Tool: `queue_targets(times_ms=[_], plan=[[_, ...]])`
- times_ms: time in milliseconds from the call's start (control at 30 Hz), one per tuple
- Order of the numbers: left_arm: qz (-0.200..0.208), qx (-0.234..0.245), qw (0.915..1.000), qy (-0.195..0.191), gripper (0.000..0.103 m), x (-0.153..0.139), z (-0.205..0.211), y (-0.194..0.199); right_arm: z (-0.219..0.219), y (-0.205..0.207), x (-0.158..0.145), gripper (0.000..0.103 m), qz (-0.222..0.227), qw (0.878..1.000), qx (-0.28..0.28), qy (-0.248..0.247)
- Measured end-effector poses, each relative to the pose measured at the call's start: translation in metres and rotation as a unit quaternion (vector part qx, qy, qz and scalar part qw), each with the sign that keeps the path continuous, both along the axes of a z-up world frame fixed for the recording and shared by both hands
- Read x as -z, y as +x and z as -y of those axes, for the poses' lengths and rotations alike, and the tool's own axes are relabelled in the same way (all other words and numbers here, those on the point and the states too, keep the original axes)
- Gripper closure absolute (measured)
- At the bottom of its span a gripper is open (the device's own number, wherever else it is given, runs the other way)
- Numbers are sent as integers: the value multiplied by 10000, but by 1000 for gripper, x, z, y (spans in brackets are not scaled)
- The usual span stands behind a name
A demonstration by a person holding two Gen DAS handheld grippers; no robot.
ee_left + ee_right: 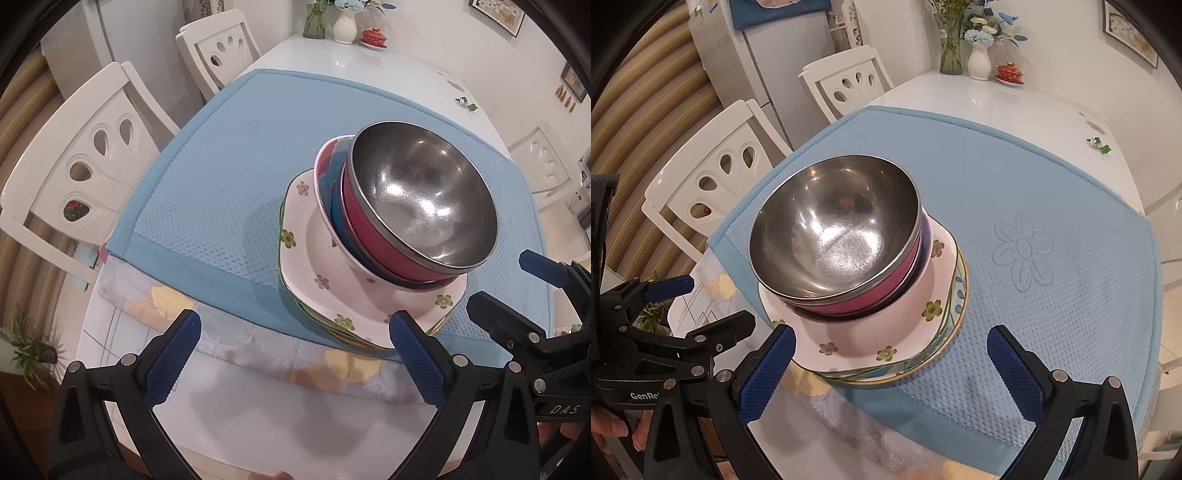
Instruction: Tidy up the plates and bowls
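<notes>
The left gripper (295, 354) hangs with its jaws spread wide and empty over the table's (369, 66) near edge. The stack of bowls (834, 236) sits on flowered plates (886, 354) at the blue mat's (1052, 192) near edge, and the right gripper (890, 373) gapes empty just before it.

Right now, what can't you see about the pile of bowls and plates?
- Lower bowls: both views show only rims; the steel bowl covers their insides.
- Bottom plate: only an edge shows beneath the flowered plate, so the count is unclear.
- Red lidded cup: too small for detail.
</notes>
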State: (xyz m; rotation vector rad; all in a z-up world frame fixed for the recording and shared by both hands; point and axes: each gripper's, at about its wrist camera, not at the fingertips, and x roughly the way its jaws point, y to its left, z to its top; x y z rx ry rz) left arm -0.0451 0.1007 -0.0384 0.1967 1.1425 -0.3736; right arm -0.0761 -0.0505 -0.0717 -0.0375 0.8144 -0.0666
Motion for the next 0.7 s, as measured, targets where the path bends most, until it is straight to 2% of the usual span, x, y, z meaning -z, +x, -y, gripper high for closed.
queue_targets(times_ms=[700], plan=[[-29,6,10000,-12,1,2,0,2,4,0,3,0,-60,10000,5,-61]])
